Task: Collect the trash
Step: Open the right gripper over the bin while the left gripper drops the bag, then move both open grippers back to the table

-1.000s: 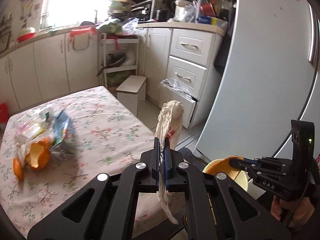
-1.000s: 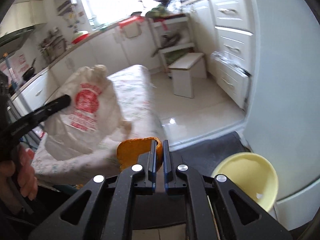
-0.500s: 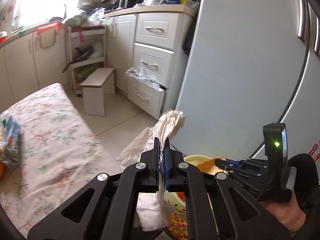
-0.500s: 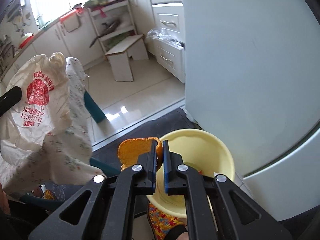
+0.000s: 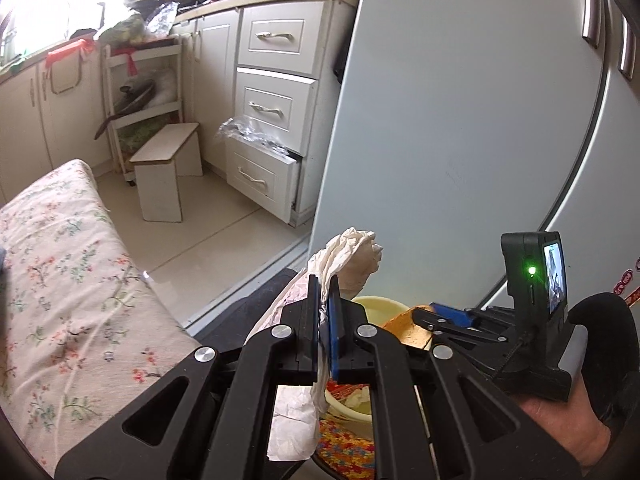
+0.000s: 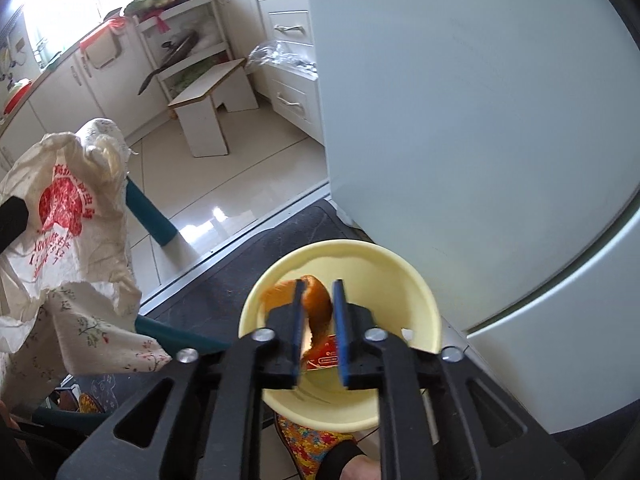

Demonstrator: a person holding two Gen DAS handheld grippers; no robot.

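STEP: drop peel | right claw [image 6: 316, 320] opening, orange peel [image 6: 318, 308] between jaws, over yellow bin [image 6: 416, 280] | left claw [image 5: 324, 320] clamped on plastic bag [image 5: 348, 256] | NEXT: probably bag over bin, release.

claws [image 5: 324, 300]: 2 | plastic bag [image 6: 60, 208]: 1 | orange peel [image 6: 316, 304]: 1 | yellow bin [image 6: 416, 280]: 1 | stool [image 5: 168, 168]: 1

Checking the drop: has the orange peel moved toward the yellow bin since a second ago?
Yes. The peel now sits over the yellow bin beside the fridge; earlier it was left of the bin.
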